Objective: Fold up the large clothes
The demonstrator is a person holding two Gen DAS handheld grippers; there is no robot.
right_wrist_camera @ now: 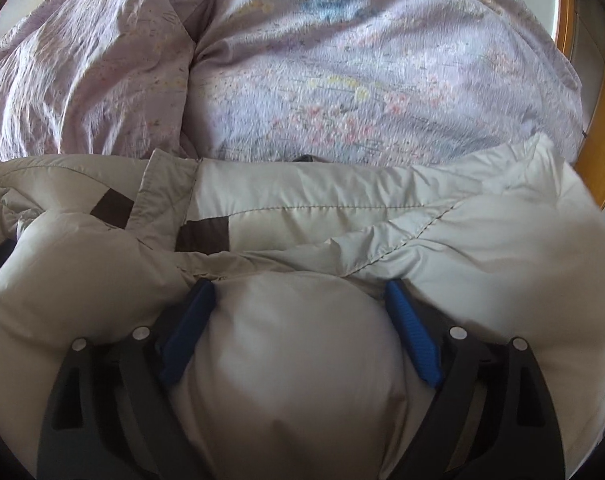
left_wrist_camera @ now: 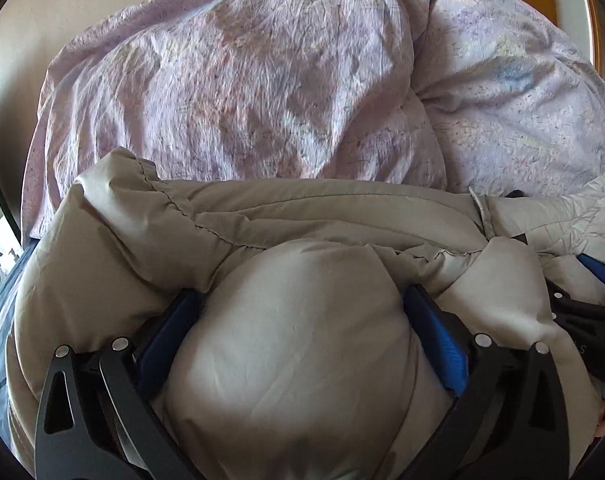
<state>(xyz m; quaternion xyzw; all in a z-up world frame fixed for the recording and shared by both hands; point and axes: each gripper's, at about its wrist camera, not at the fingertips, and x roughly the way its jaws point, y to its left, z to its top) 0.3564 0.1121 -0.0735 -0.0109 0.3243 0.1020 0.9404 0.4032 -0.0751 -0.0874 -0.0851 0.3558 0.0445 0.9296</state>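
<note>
Because the beige puffer jacket (left_wrist_camera: 302,340) balloons up between both pairs of blue pads, I judge it light, soft and springy, with a slick shell that could slide out of a shallow pinch. My left gripper (left_wrist_camera: 302,320) is clamped on a fat bulge of it at 6 o'clock in its view; my right gripper (right_wrist_camera: 298,320) pinches a similar puff, jaws held fairly wide by the filling. I would grip along the stitched seams (right_wrist_camera: 322,208) near 12 o'clock of the pads, where the fabric is thinner. It lies on a crumpled lilac floral duvet (right_wrist_camera: 342,80) filling 12 o'clock, a soft, uneven base. A wooden bed frame (right_wrist_camera: 598,152) shows at 3 o'clock.
</note>
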